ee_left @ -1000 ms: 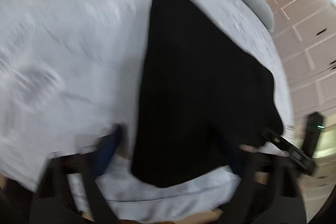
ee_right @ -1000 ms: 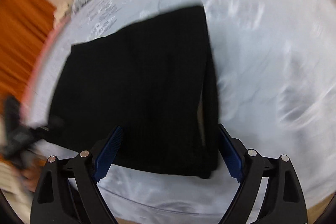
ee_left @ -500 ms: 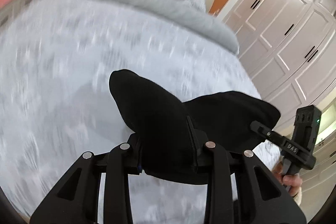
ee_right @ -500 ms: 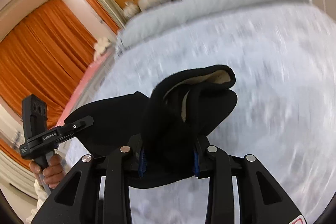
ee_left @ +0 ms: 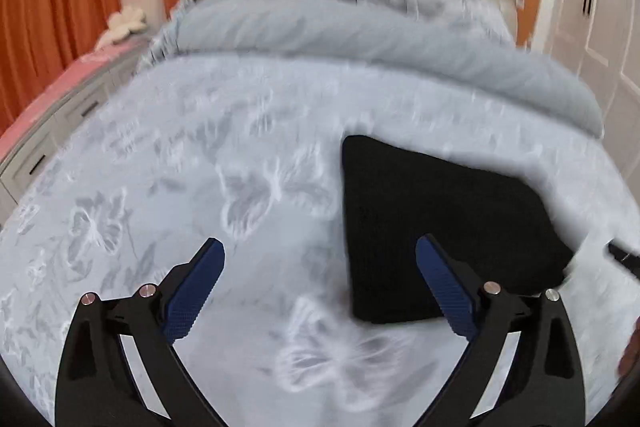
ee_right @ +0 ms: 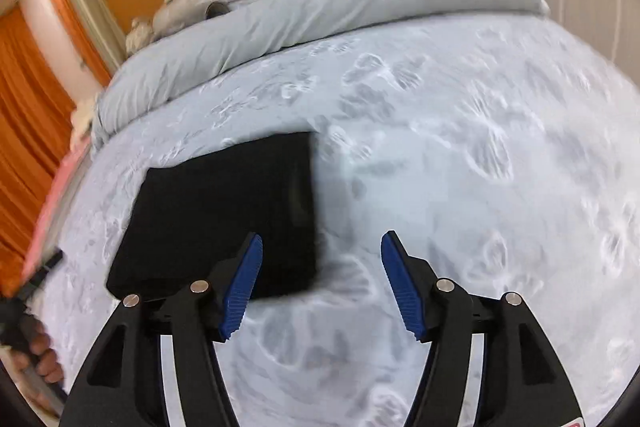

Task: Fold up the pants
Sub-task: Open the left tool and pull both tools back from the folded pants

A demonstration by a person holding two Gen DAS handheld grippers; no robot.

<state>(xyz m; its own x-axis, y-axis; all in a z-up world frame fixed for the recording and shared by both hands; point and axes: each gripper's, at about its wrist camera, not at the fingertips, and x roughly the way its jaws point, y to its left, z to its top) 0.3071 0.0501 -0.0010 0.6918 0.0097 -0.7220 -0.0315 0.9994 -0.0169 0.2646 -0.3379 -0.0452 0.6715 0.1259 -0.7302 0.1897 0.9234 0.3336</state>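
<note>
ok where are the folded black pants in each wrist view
Left wrist: folded black pants lie right of centre on the bedspread, behind the right fingertip.
Right wrist: they lie left of centre, behind the left fingertip.
Shared landmark: the rolled grey duvet across the bed behind them.

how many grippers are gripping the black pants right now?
0. The folded black fabric pants lie flat on the pale blue butterfly-print bedspread. The left gripper and right gripper are both open and empty.

Right gripper (ee_left: pixel 624 259) (mostly) cut off at frame edge.
</note>
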